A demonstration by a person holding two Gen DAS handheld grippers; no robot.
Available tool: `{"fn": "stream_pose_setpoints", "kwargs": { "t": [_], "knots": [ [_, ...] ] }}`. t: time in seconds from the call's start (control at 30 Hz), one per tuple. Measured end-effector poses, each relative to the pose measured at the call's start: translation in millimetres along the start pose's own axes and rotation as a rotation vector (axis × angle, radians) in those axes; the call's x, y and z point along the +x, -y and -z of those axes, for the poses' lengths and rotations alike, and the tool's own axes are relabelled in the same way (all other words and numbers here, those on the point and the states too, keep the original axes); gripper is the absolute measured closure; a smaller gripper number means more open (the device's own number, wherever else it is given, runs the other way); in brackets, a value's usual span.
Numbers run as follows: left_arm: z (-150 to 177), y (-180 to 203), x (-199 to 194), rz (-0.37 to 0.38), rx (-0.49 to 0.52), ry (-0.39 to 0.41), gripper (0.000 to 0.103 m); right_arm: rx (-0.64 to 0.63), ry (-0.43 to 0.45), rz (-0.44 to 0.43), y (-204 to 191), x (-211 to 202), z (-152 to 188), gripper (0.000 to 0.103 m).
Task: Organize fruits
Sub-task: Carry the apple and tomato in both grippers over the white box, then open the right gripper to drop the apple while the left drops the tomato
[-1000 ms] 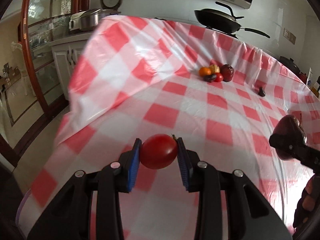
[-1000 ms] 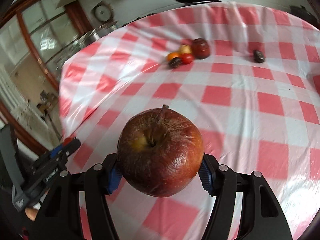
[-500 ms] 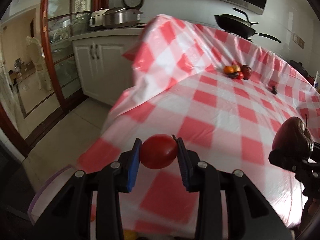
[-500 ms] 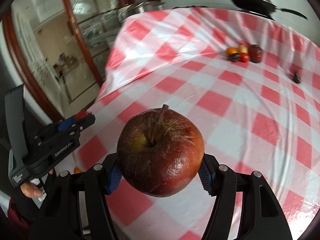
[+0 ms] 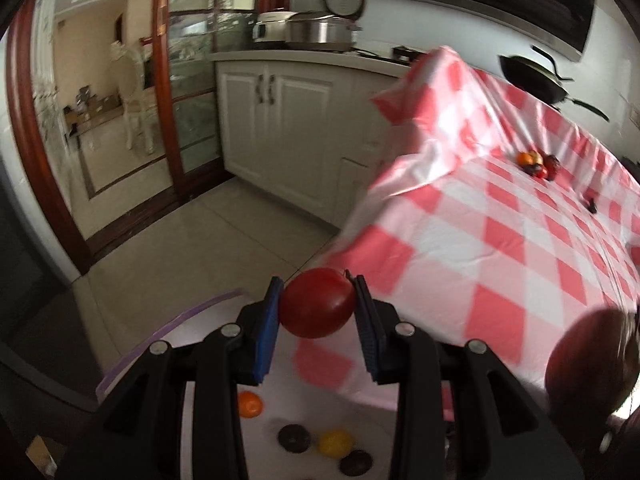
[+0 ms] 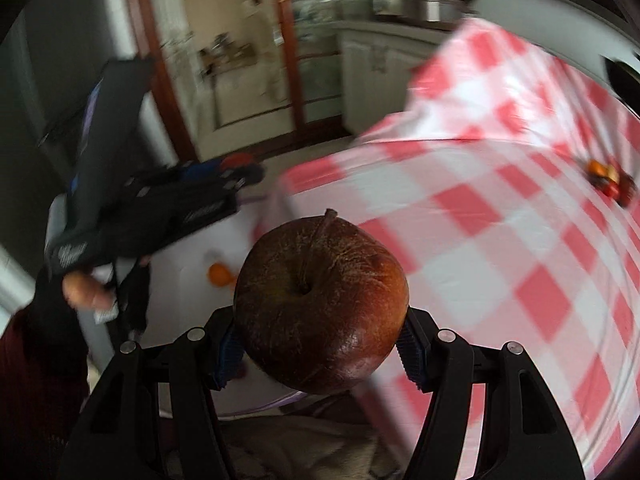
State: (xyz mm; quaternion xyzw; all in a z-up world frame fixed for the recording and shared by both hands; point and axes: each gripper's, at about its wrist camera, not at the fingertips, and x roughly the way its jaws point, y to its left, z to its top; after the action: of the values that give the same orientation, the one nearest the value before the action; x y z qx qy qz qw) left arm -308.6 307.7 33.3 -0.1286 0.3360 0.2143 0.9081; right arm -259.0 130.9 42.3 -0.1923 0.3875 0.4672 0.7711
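Note:
My left gripper (image 5: 318, 312) is shut on a red tomato (image 5: 318, 308), held above a white tray (image 5: 200, 344) with a purple rim, left of the table. On the tray lie an orange fruit (image 5: 250, 404), a yellow fruit (image 5: 335, 443) and two dark fruits (image 5: 294, 438). My right gripper (image 6: 320, 344) is shut on a big wrinkled red-brown apple (image 6: 320, 304), which also shows in the left wrist view (image 5: 588, 364). The left gripper (image 6: 240, 172) shows in the right wrist view over the tray (image 6: 192, 248). A small pile of fruits (image 5: 538, 164) sits far off on the checked tablecloth (image 5: 500, 248).
The table's corner (image 5: 432, 60) and hanging cloth are close on the right. White cabinets (image 5: 280, 120) and a glass door (image 5: 188, 80) stand behind over a tiled floor (image 5: 180, 248). A black pan (image 5: 536, 76) is beyond the table. One small dark fruit (image 5: 591, 206) lies apart.
Both grippers have swung left, away from the table top, to over the tray beside the table, each still holding its fruit. The tray's fruits have come into view.

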Motion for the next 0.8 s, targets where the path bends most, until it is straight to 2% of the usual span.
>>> {"fn": "stream_pose_setpoints", "kwargs": {
  "t": [0.13,0.2,0.37,0.43,0.6,0.7,0.8],
  "knots": [
    [11,-32,7,-0.034,-0.053,-0.028,0.067,-0.100,-0.045,-0.049,-34,18,3,0.040],
    [19,-49,17,-0.047,-0.077,-0.065,0.067,-0.150,-0.084,-0.075,-50,33,6,0.040],
    [44,-76,63,-0.080,-0.081,-0.227,0.067,-0.269,-0.224,-0.102,-82,90,19,0.040],
    [52,-80,82,-0.086,-0.071,-0.283,0.067,-0.295,-0.287,-0.104,-90,115,26,0.040],
    [65,-82,120,-0.109,-0.019,-0.364,0.067,-0.403,-0.420,-0.109,-118,163,52,0.040],
    [73,-84,137,-0.157,0.034,-0.391,0.067,-0.447,-0.460,-0.108,-126,174,61,0.040],
    [80,-87,150,-0.150,0.048,-0.425,0.067,-0.490,-0.479,-0.108,-134,183,64,0.040]
  ]
}}
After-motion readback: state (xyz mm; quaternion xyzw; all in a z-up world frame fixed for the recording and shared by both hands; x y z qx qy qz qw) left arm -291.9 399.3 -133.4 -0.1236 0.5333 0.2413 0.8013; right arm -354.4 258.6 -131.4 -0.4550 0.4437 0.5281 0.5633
